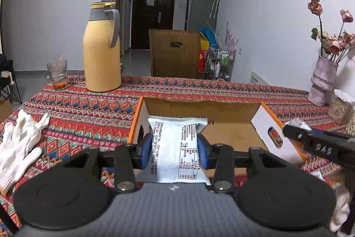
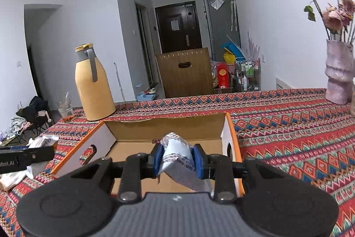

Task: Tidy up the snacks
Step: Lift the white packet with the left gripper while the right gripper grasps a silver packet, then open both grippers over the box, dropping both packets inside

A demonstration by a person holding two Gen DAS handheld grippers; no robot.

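My left gripper (image 1: pixel 175 149) is shut on a white snack packet (image 1: pixel 175 148) with black print, held flat over the near edge of an open cardboard box (image 1: pixel 199 108) with orange rims. My right gripper (image 2: pixel 178 159) is shut on a second white and silver snack packet (image 2: pixel 177 153), crumpled between the blue pads, above the same cardboard box (image 2: pixel 164 128). The right gripper's black finger (image 1: pixel 310 139) shows at the right of the left wrist view beside the box's white side wall. In the right wrist view the left gripper's finger (image 2: pixel 26 158) shows at the left edge, with its packet.
A patterned red tablecloth (image 1: pixel 88 103) covers the table. A yellow thermos jug (image 1: pixel 102 48) and a glass (image 1: pixel 57 74) stand at the far left. White gloves (image 1: pixel 20 143) lie at the left. A pink vase (image 1: pixel 324 81) of dried roses stands at the far right.
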